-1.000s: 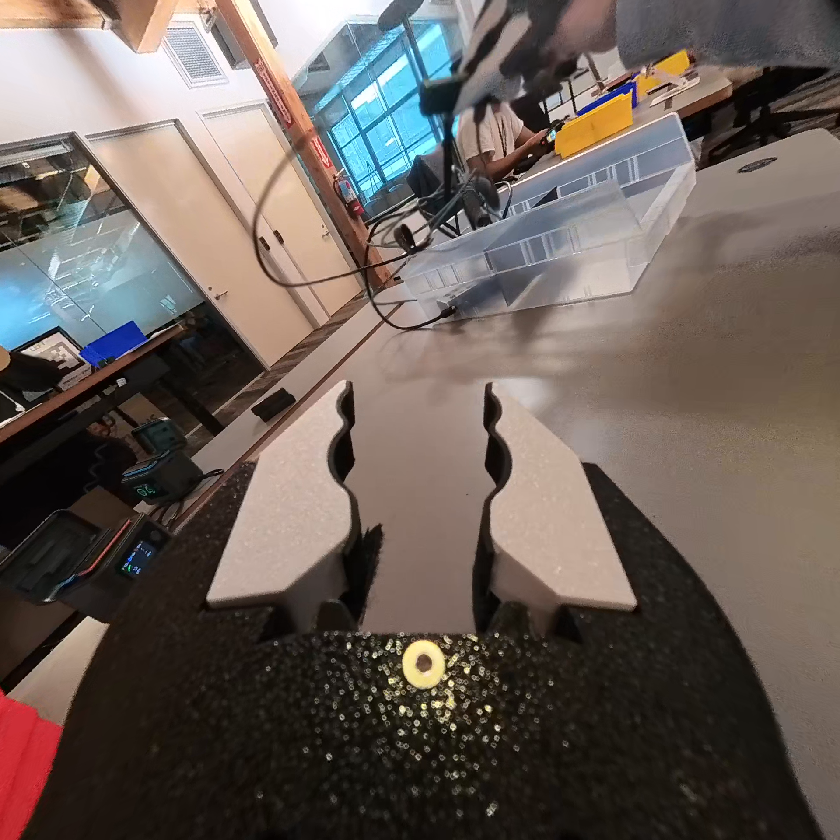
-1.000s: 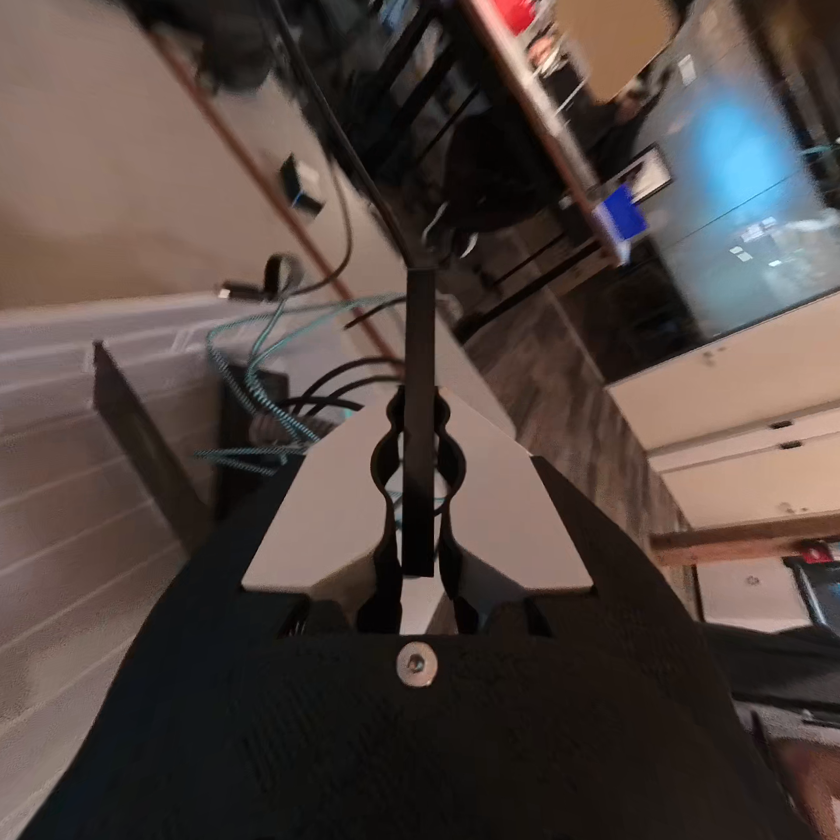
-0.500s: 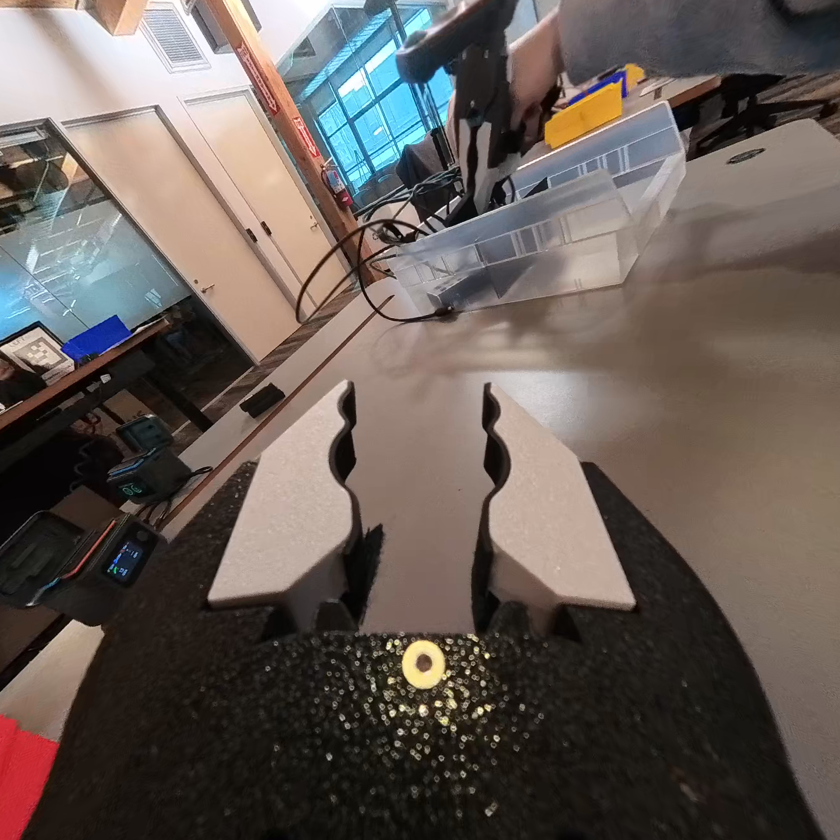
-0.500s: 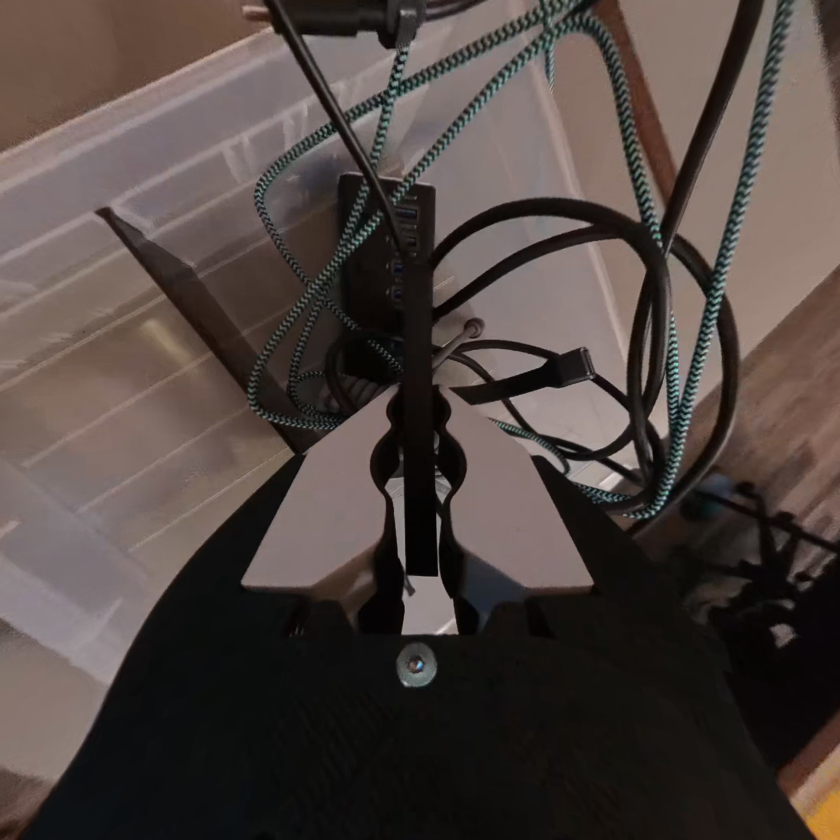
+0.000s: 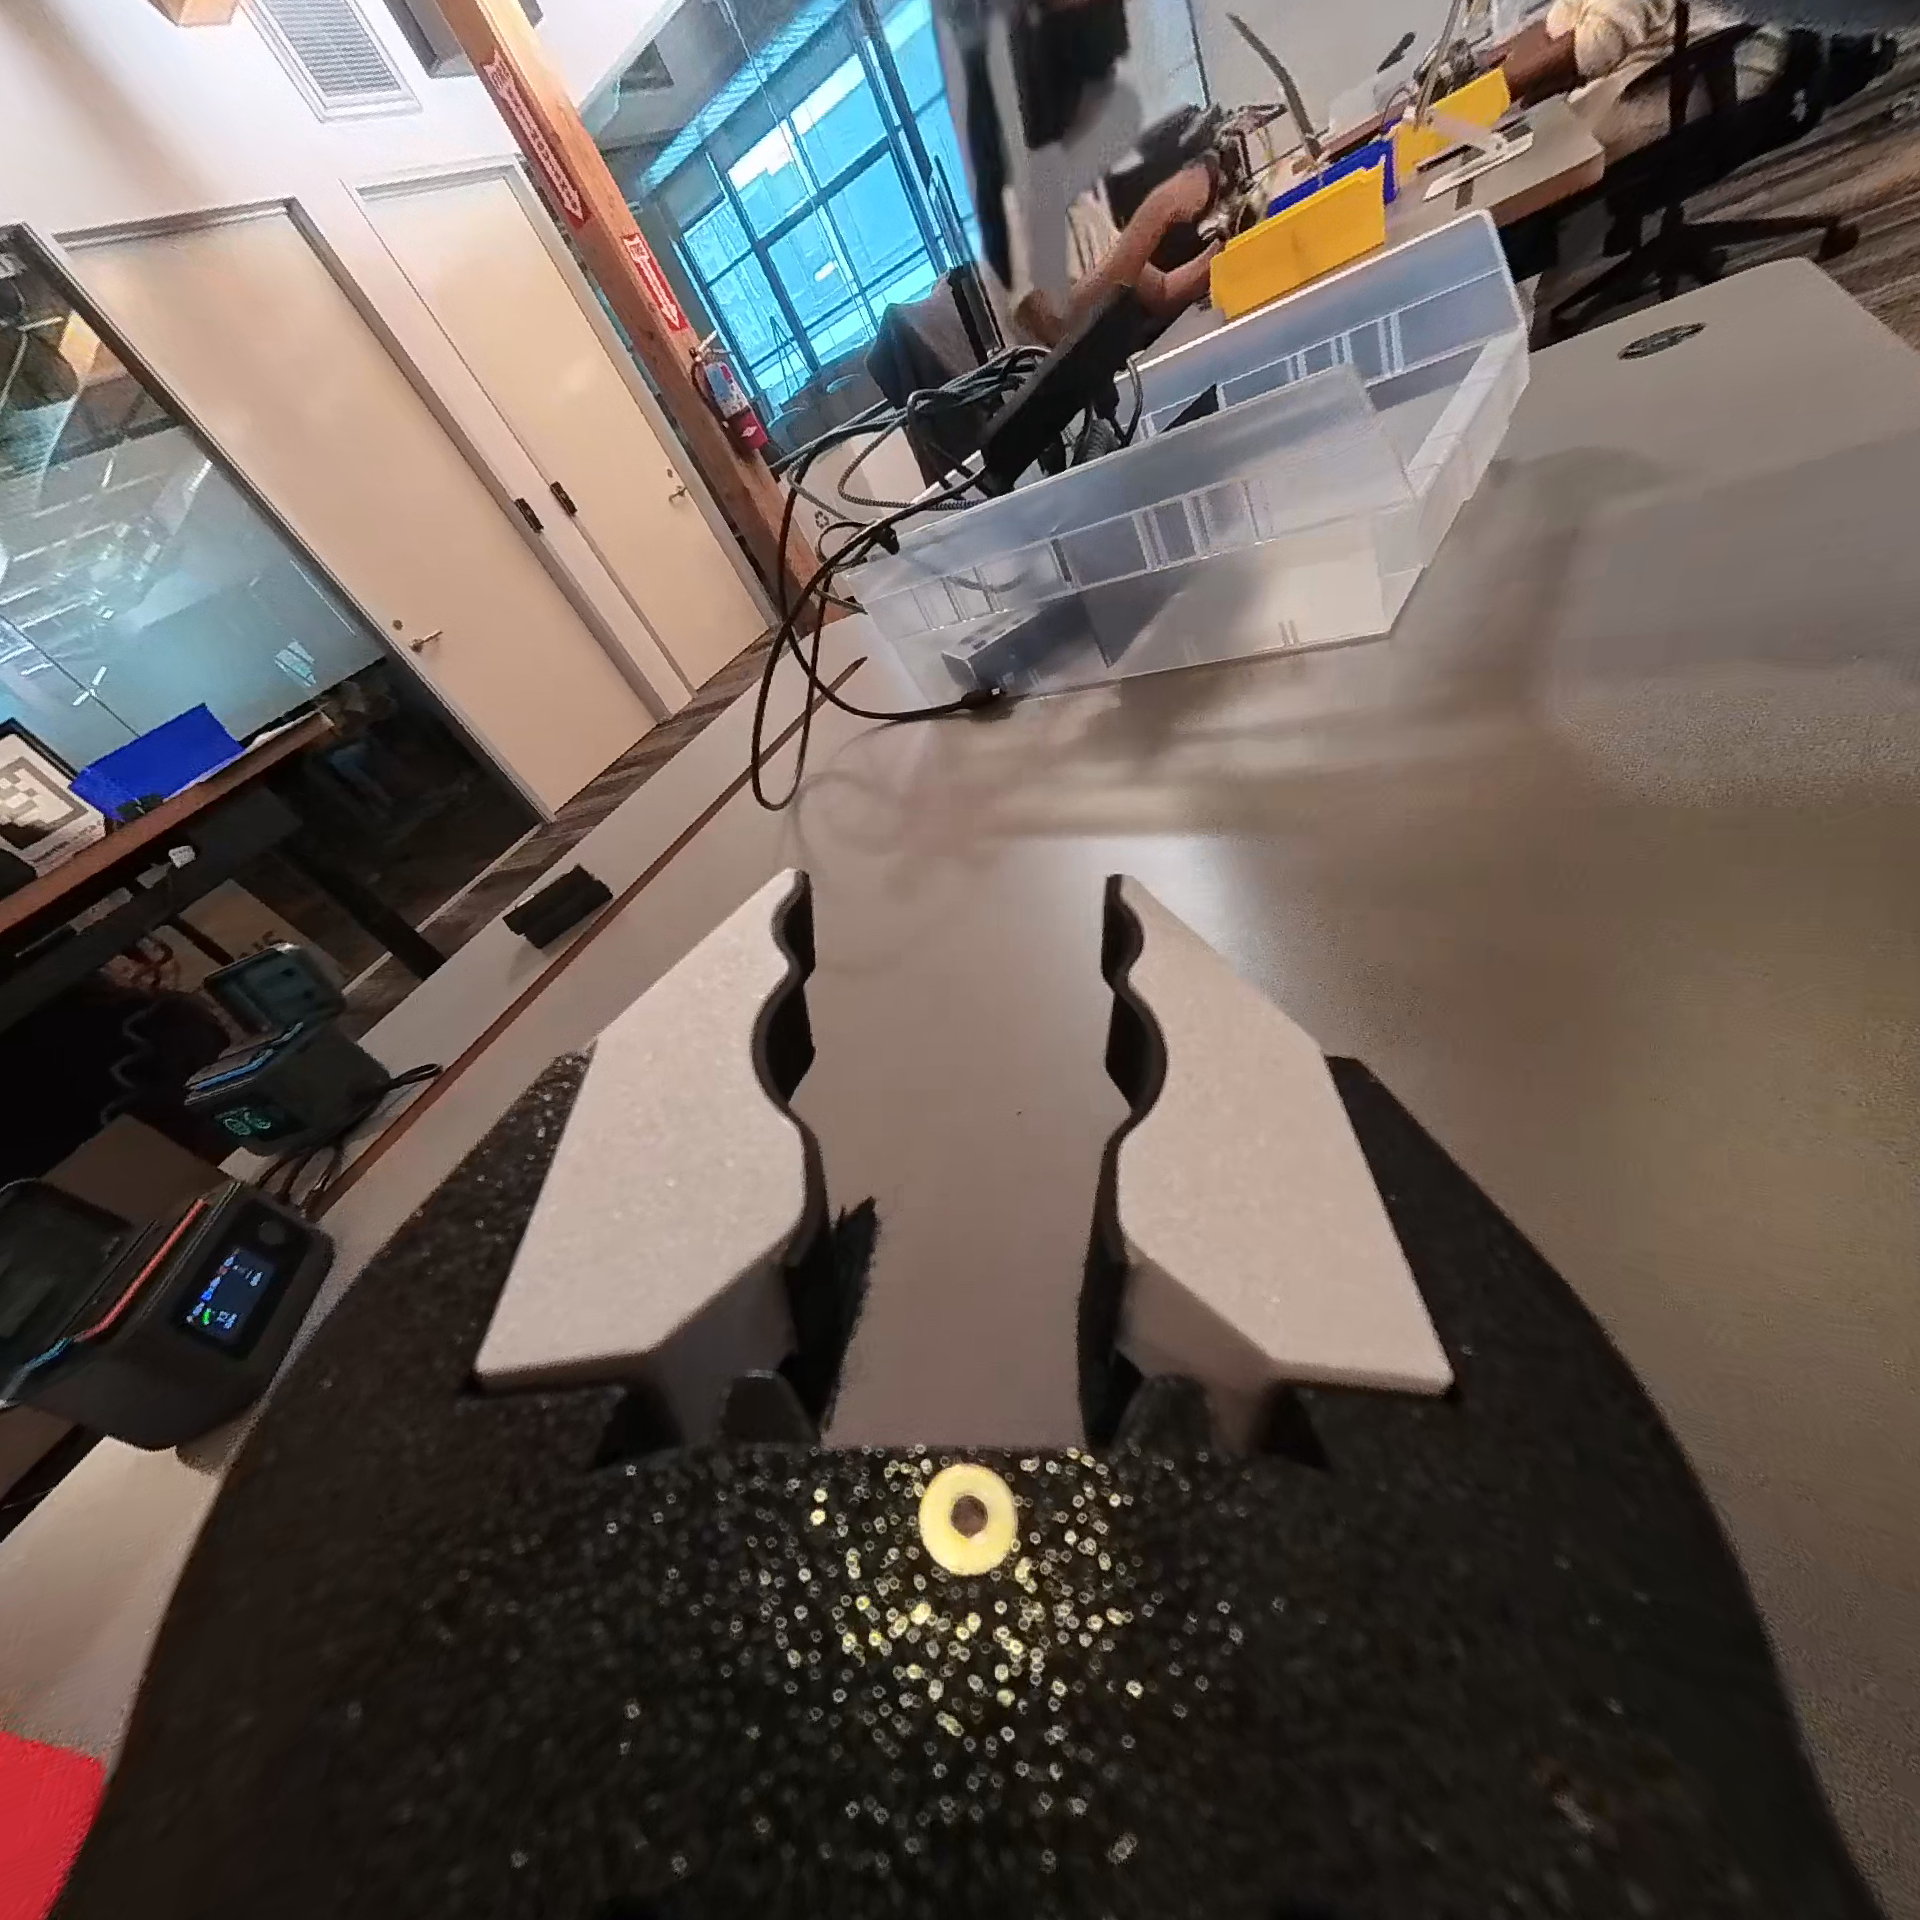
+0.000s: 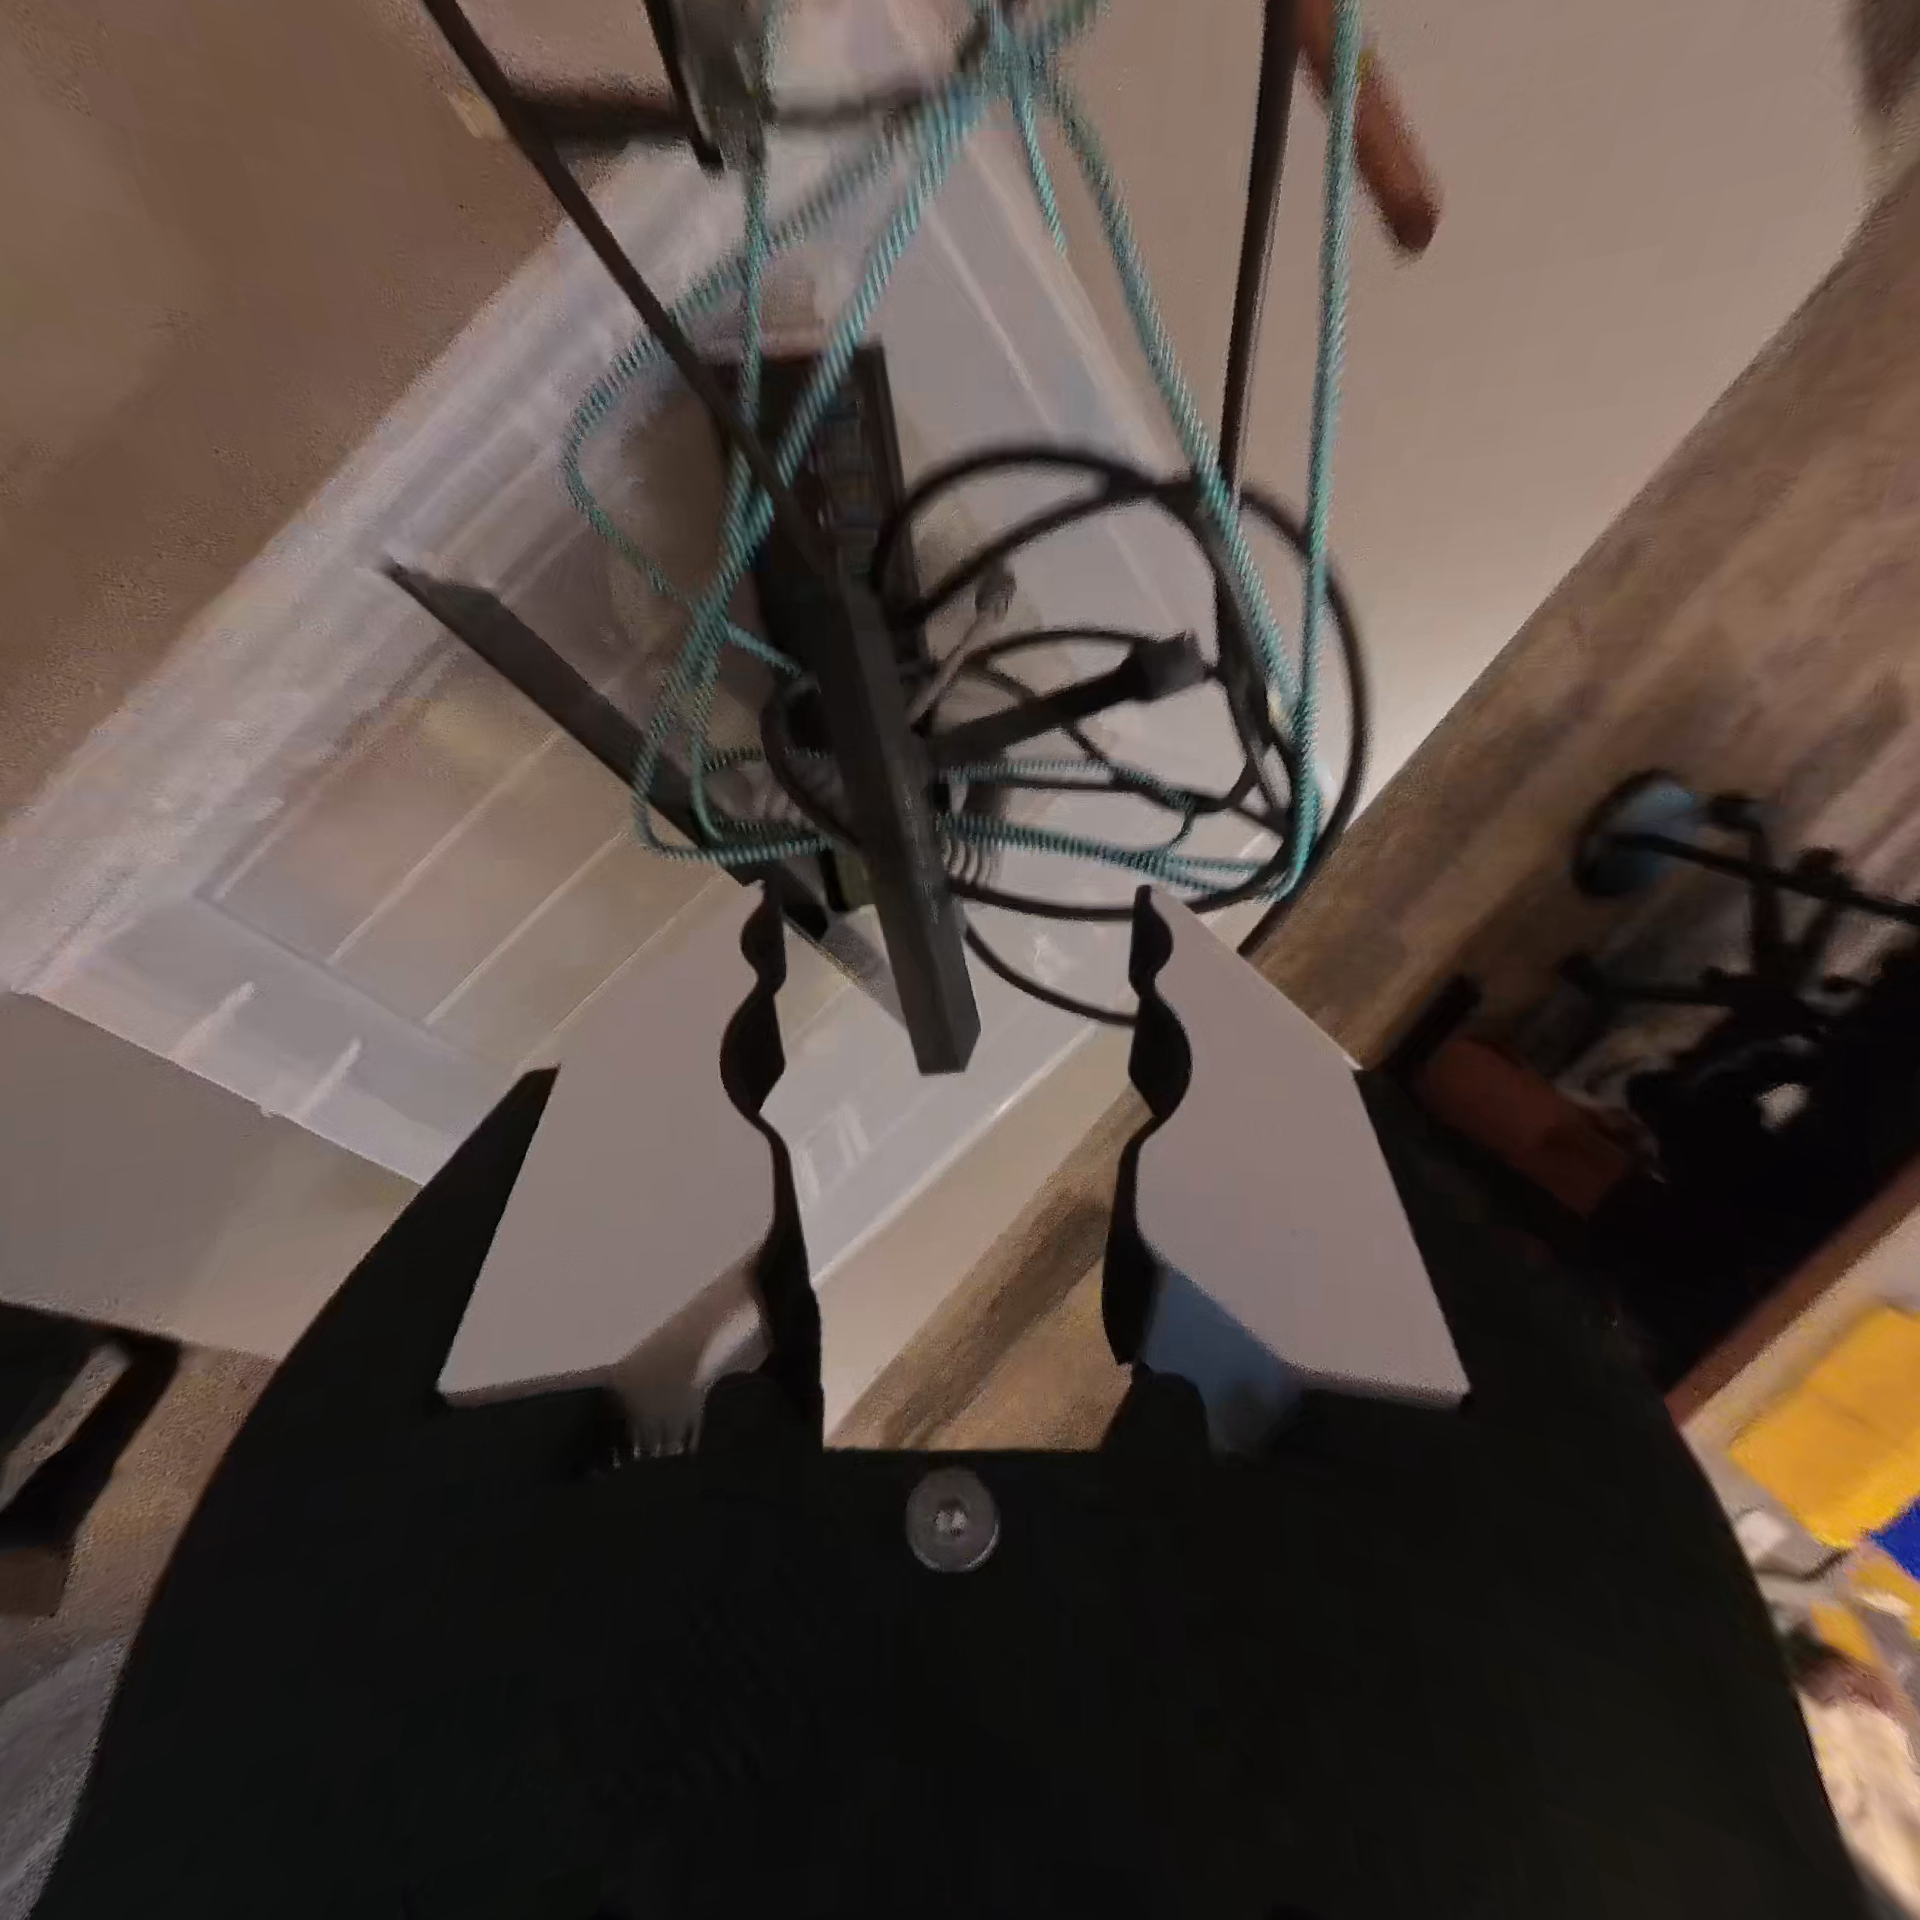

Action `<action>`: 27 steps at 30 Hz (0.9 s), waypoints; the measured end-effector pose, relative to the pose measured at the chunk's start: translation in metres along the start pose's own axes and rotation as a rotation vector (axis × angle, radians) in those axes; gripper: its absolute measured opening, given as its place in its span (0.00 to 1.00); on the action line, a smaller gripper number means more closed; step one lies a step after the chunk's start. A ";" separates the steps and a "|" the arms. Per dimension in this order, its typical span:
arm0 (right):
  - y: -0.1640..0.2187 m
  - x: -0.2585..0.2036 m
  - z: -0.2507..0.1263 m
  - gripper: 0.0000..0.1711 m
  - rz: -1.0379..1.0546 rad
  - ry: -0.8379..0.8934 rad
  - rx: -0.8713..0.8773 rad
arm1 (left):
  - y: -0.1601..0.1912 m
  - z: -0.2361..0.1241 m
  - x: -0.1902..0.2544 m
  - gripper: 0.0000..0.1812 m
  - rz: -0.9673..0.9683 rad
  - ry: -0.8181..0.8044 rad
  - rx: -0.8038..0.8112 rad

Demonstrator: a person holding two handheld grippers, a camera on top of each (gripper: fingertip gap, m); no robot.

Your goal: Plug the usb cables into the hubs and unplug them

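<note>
Inside clear bin [image 6: 312, 831]: hub [image 6: 883, 769], cables [image 6: 1195, 665]

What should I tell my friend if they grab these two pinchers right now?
Left gripper: open, empty, low over the grey table.
Right gripper: open above the clear bin; the black hub hangs between its fingers, not clamped.
The teal braided cable and black cables are tangled in the bin.
Done: nothing visibly plugged in, though the view is blurred. Left: plugging and unplugging.
</note>
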State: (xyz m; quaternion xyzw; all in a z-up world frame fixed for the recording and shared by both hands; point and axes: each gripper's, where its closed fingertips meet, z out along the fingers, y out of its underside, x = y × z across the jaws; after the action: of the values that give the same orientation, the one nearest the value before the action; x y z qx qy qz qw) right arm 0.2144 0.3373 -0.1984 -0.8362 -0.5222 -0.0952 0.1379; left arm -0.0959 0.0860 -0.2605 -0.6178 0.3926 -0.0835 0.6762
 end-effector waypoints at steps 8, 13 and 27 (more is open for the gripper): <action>-0.143 -0.084 0.006 0.33 -0.410 0.010 0.202 | 0.002 0.001 0.003 0.29 -0.001 0.016 -0.010; -0.161 -0.089 0.074 0.20 -0.582 0.148 -0.015 | 0.003 -0.001 -0.001 0.29 -0.012 0.009 -0.013; -0.136 -0.036 -0.038 0.00 -0.558 0.609 0.598 | 0.005 0.004 0.009 0.28 -0.033 0.055 -0.025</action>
State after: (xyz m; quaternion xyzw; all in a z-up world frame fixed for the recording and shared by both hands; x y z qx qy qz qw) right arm 0.0754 0.3514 -0.1557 -0.5230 -0.6662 -0.2145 0.4864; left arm -0.0894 0.0846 -0.2687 -0.6299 0.4016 -0.1067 0.6561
